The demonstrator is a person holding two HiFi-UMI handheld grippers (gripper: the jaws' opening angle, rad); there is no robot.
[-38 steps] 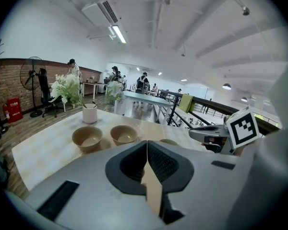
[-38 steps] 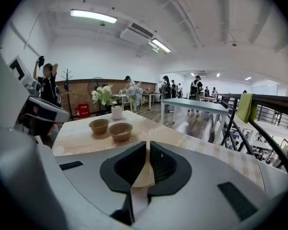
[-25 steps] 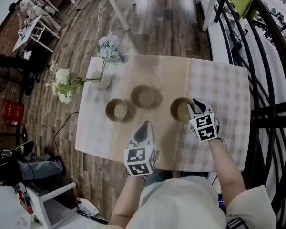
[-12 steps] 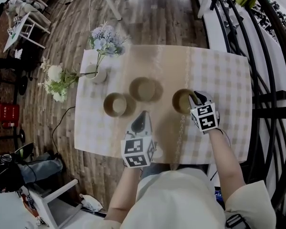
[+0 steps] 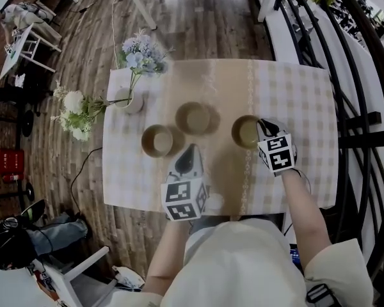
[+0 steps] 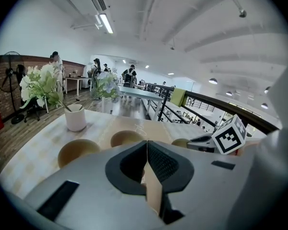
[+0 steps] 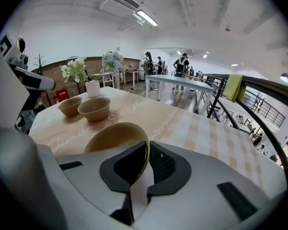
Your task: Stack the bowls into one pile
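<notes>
Three tan bowls sit on the checked table (image 5: 307,101): a left bowl (image 5: 157,140), a middle bowl (image 5: 193,118) and a right bowl (image 5: 246,131). My right gripper (image 5: 262,127) is shut on the right bowl's near rim; in the right gripper view the rim of this bowl (image 7: 116,139) runs between the jaws of the right gripper (image 7: 147,153). My left gripper (image 5: 189,157) hovers just right of the left bowl, jaws shut with nothing in them. In the left gripper view the left gripper (image 6: 146,151) points over the left bowl (image 6: 78,150) and middle bowl (image 6: 126,138).
A white vase (image 5: 132,101) with flowers (image 5: 143,53) stands at the table's back left corner, and more flowers (image 5: 75,112) hang over the left edge. A black railing (image 5: 365,126) runs along the right side. Wooden floor lies beyond the table.
The right gripper has closed in on the right bowl's rim and now grips it. The left gripper stays in about the same place near the left bowl. The head camera has shifted slightly.
</notes>
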